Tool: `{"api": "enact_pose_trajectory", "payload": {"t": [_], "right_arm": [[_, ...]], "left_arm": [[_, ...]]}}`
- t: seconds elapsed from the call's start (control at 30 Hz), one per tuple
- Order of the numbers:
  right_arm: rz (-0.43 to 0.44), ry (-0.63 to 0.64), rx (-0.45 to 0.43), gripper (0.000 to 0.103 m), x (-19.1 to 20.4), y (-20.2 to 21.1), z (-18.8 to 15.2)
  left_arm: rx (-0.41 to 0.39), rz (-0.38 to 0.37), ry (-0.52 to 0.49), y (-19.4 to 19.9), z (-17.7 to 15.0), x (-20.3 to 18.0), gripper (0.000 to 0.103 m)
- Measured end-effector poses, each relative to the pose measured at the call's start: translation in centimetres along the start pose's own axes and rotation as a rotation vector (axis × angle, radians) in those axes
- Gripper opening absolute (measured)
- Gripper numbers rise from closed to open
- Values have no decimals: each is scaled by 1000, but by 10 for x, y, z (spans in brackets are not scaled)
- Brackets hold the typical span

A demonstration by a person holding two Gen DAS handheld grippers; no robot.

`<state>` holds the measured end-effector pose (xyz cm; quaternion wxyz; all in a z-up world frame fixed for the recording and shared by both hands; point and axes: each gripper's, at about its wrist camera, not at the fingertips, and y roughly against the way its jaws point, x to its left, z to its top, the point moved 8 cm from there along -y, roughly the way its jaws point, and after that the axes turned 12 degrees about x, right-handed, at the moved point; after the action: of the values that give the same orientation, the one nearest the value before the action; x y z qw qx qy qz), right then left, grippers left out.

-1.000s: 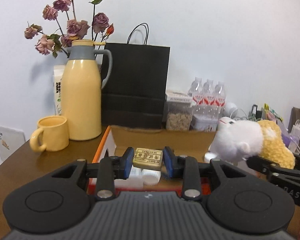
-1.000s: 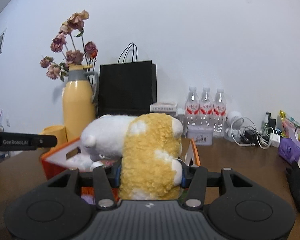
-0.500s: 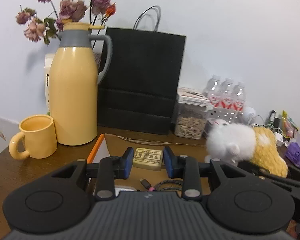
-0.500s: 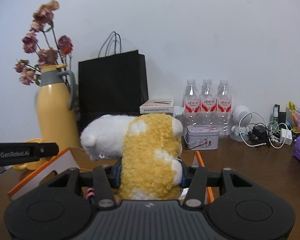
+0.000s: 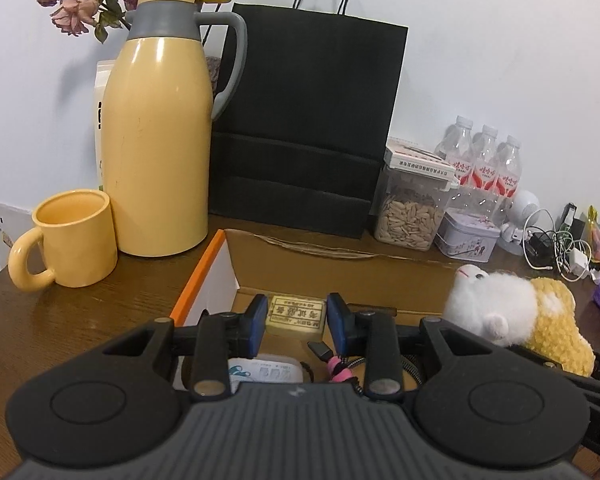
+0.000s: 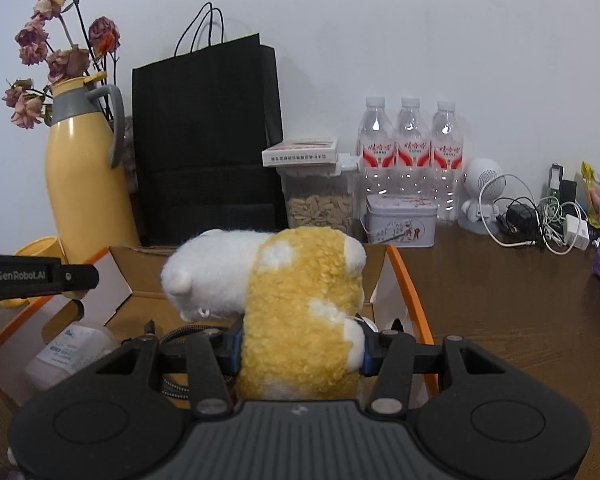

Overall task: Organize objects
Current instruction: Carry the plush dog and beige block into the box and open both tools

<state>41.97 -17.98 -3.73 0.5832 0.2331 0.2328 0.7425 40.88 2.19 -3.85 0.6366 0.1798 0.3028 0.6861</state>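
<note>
The left claw [image 5: 296,325] grasps a small tan bar [image 5: 296,315] over the cardboard box [image 5: 340,272]; the right claw [image 6: 300,350] grasps a plush toy [image 6: 296,308].

Both wrist views close, angled down over cardboard box [image 5: 340,268]; black bag [image 6: 204,140] shared.

Left hand-held gripper [image 5: 296,322] clamped, tilted down; right hand-held gripper [image 6: 300,354] seemingly likewise.
</note>
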Motion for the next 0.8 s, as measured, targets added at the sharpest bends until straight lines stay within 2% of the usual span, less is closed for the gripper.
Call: {"api": "enact_pose_trajectory", "payload": {"t": [0.8], "right_arm": [[-6, 7, 15, 48, 1, 0, -4]], "left_arm": [[8, 17, -22, -5, -3, -3, 33]]}}
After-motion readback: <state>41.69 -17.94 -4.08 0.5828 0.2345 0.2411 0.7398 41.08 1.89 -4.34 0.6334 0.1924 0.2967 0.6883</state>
